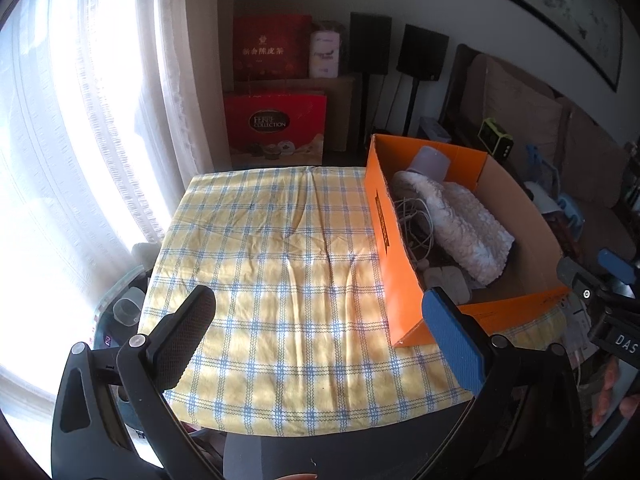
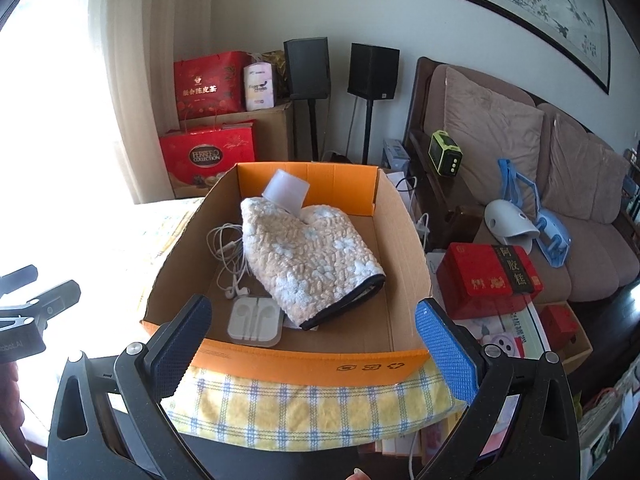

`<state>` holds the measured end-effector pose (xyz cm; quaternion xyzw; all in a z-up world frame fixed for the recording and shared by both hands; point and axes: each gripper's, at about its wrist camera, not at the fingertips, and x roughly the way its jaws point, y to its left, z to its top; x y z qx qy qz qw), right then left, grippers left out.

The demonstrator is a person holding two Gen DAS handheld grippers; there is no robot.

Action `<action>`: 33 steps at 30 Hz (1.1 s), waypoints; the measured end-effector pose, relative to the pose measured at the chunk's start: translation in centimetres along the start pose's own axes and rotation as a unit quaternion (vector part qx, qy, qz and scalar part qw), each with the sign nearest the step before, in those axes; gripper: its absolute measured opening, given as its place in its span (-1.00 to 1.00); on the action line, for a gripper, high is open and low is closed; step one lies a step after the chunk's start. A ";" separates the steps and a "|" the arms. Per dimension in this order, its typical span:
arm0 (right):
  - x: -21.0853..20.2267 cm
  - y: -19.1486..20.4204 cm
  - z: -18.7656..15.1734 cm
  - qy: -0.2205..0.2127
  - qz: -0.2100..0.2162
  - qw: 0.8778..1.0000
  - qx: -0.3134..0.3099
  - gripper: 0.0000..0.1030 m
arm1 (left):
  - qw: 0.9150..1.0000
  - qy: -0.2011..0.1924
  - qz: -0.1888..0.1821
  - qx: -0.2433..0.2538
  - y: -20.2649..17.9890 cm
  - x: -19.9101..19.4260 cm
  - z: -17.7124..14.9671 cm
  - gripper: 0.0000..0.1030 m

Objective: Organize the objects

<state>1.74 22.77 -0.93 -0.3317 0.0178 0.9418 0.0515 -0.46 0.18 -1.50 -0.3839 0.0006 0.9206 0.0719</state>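
Observation:
An orange cardboard box (image 2: 304,362) stands on the yellow checked cloth (image 1: 272,264) at the table's right side; it also shows in the left wrist view (image 1: 390,248). In it lie a fluffy white cloth pouch (image 2: 316,260), tangled white earphones (image 2: 230,256), a clear earphone case (image 2: 254,320) and a translucent cup (image 2: 286,192) on its side. My right gripper (image 2: 314,322) is open and empty, above the box's near wall. My left gripper (image 1: 320,312) is open and empty over the bare cloth, left of the box.
Red gift bags (image 2: 208,156) and two black speakers (image 2: 372,70) stand behind the table. A sofa (image 2: 560,184) is at the right, with a red tin (image 2: 488,280) and clutter beside the box. A curtained bright window (image 1: 80,140) is at the left.

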 end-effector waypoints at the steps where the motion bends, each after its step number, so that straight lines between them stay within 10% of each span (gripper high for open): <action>1: -0.1 0.1 -0.1 -0.001 0.000 1.000 0.001 0.99 | 1.000 -0.001 0.004 0.001 0.0 -0.1 -0.1 1.00; 33: -1.0 1.3 -0.9 -0.012 -0.009 1.000 -0.013 0.99 | 1.000 -0.002 0.019 -0.001 0.0 -0.6 -0.5 1.00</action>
